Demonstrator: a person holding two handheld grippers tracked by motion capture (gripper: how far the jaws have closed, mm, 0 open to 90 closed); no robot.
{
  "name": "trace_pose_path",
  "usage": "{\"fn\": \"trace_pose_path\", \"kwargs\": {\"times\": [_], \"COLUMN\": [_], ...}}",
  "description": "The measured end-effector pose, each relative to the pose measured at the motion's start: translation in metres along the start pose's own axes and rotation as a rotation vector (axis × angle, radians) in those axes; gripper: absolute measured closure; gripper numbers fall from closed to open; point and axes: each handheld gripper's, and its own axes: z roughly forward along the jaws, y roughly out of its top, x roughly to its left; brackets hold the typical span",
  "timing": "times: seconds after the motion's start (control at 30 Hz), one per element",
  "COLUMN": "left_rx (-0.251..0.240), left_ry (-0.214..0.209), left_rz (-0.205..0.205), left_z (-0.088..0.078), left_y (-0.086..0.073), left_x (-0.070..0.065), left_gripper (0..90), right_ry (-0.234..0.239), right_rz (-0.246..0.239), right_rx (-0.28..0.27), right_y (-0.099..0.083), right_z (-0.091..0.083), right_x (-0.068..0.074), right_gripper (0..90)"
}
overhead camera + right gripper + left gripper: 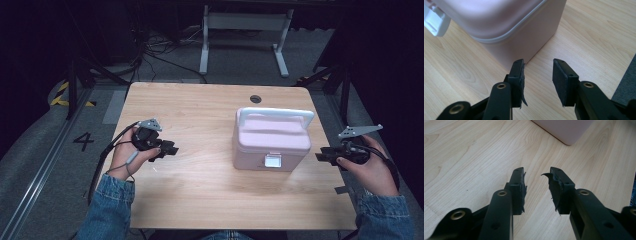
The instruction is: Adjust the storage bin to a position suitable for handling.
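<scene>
Pink storage box sits right of centre on the surface, lid down, with a white handle arching over the top and a white latch on the side facing the person. It looks like moulded hard plastic: stiff, smooth, probably rather slippery under the pads, and likely light unless something is inside, which cannot be told with the lid shut. The rounded walls are too broad to pinch, so the sensible holds would be the handle bar for lifting, or the small latch for opening, with the other side steadied so the box does not slide. The right gripper hovers just beside the box's right wall, its jaws moderately apart and holding nothing; in the right gripper view the box corner stands close ahead of the pads. The left gripper is well apart from the box, over bare wood, jaws also parted and empty. Pale wood-grain laminate, flat and uncluttered, would give little grip under the box. Beyond it lie a grey floor, loose cables and a white frame in a dark room.
</scene>
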Motion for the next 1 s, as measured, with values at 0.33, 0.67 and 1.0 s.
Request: {"fn": "trace_pose_path", "kwargs": {"times": [0.33,0.67,1.0], "left_rx": [-0.01,-0.015,-0.016], "left_ry": [0.011,0.015,0.009], "left_rz": [0.01,0.007,0.037], "left_z": [-0.003,-0.002,0.008], "left_y": [0.001,0.002,0.021], "left_x": [0.001,0.0,-0.008], "left_gripper": [65.4,58.0,60.1], "right_ry": [-0.003,-0.004,-0.018], "right_rz": [-0.005,-0.006,-0.003], "right_rx": [0.011,0.018,0.01], "right_y": [0.001,0.001,0.003], "right_z": [0.001,0.003,0.006], "right_x": [0.0,-0.001,-0.002], "right_gripper": [62.6,62.0,62.1]}}
